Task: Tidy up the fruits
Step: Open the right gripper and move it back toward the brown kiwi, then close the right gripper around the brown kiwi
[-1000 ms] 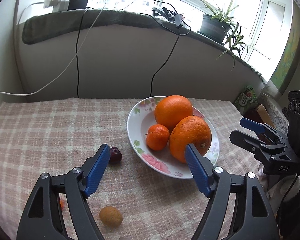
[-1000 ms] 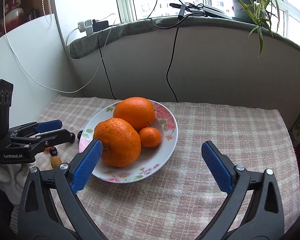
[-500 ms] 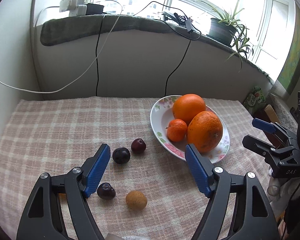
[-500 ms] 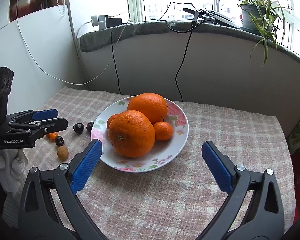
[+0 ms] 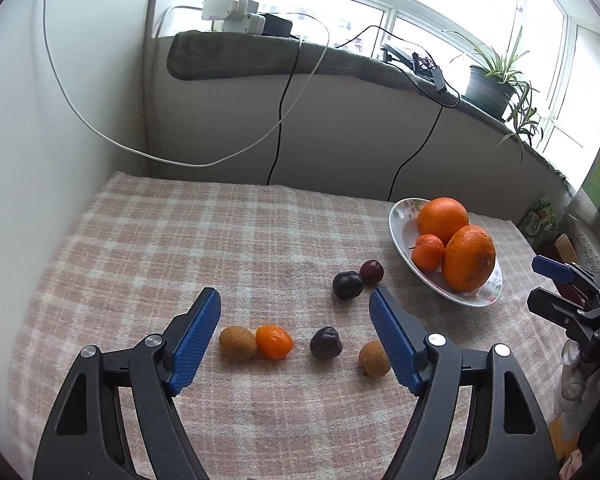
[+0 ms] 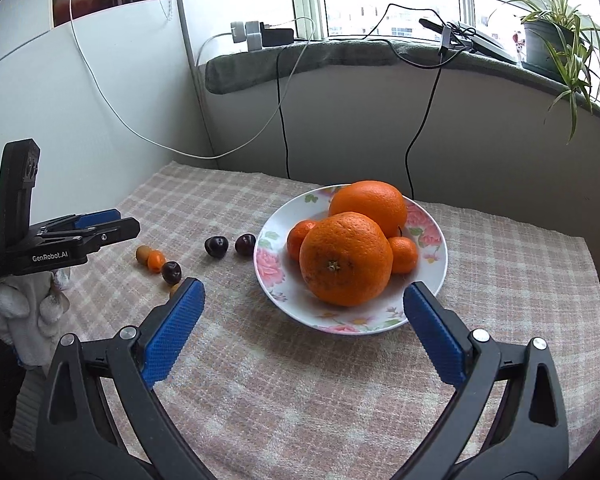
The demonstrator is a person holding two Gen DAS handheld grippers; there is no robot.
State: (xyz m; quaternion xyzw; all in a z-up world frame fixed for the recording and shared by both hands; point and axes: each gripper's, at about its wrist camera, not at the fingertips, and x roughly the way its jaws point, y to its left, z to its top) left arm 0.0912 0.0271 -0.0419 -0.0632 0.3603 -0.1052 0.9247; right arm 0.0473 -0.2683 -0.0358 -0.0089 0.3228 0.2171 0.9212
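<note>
While both empty grippers gape, the left gripper (image 5: 296, 322) should straddle one cherry (image 5: 325, 342), avoiding the kumquat (image 5: 274, 341).

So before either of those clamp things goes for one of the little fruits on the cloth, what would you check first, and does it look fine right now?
1. Left gripper open and empty: ok.
2. Right gripper open and empty: ok.
3. Loose fruit within the left gripper's view: ok; a small orange fruit, a dark plum and two brown fruits lie just ahead.
4. Target free to grasp alone: not ok for the small orange fruit, which touches a brown one.
5. Room on the plate: cannot tell; two large oranges and smaller ones fill much of it.
</note>
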